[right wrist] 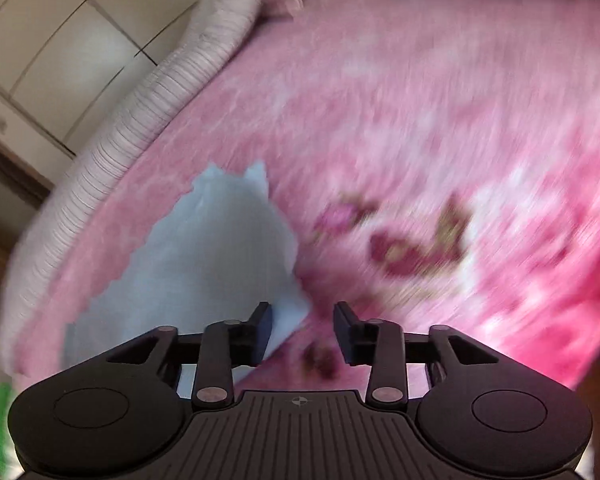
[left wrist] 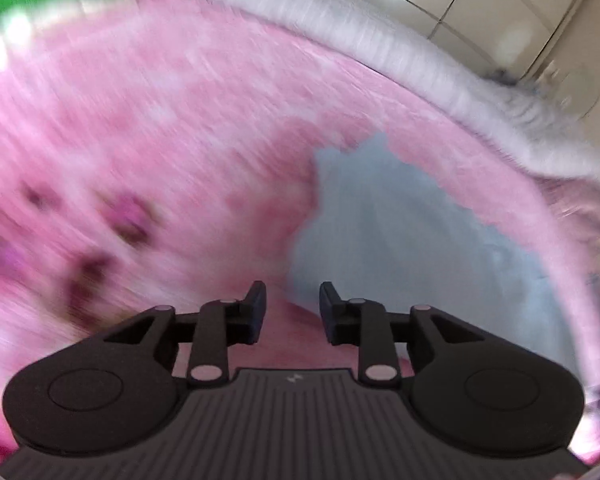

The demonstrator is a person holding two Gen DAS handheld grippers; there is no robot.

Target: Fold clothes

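Here, garments: one pale blue cloth garment (left wrist: 400,240) (right wrist: 212,248), lying on the pink floral bed cover (left wrist: 160,140) (right wrist: 420,120).
Left gripper (left wrist: 292,300): spread apart, empty; garment just ahead-right.
Right gripper (right wrist: 302,320): spread apart, empty; garment ahead-left.

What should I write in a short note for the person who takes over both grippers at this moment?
Left gripper: open, holding nothing.
Right gripper: open, holding nothing.
The light blue garment lies on the pink floral blanket, just ahead of both grippers, near the bed's white edge.
Done: no fold can be confirmed; both views are motion-blurred.
Left: grasp the garment and fold it.
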